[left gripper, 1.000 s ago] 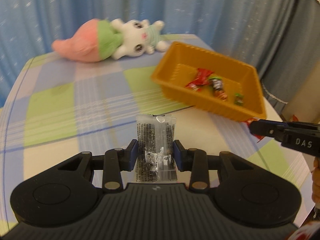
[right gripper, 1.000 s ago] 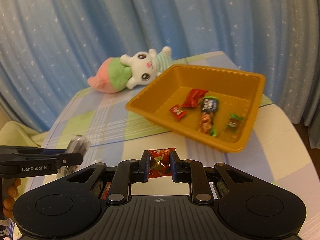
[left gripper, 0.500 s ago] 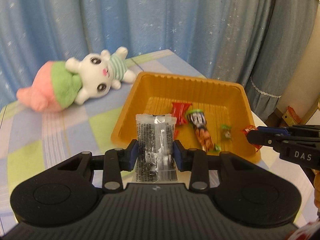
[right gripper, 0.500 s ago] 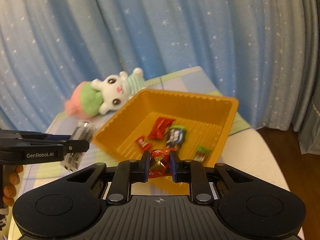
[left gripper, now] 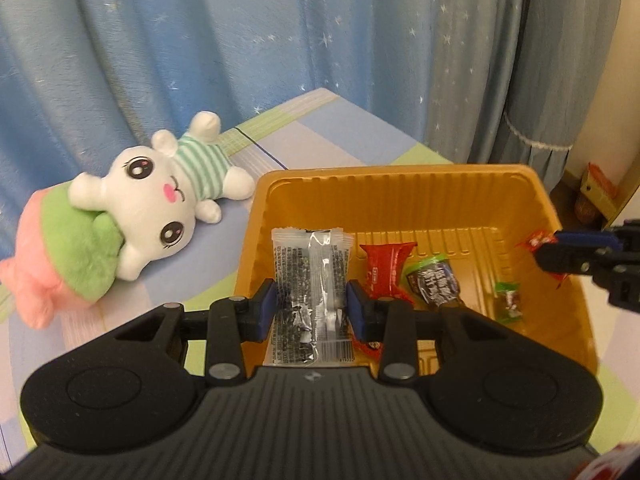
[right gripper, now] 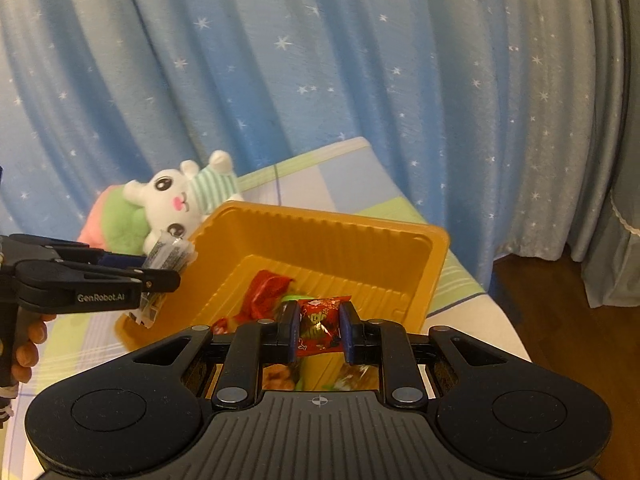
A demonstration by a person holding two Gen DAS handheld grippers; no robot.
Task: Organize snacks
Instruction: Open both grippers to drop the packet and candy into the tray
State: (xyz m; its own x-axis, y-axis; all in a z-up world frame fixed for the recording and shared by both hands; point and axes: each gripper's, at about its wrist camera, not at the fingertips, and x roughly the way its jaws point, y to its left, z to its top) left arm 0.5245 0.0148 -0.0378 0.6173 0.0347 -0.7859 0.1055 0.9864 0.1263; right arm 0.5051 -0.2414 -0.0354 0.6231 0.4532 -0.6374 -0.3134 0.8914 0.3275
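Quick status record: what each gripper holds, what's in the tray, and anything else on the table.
left gripper: shut on clear packet, above tray's near left side
right gripper: shut on red packet, above tray's near right side
tray: orange, on checked tablecloth
tray contents: red wrapper, dark wrapper, small green candy
beside tray: plush toy, lying on its side, left of tray
backdrop: blue starred curtain

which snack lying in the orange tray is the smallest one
The small green-ended candy, lying alone toward the orange tray's right side. The red packet and dark green-topped packet beside it are clearly bigger.
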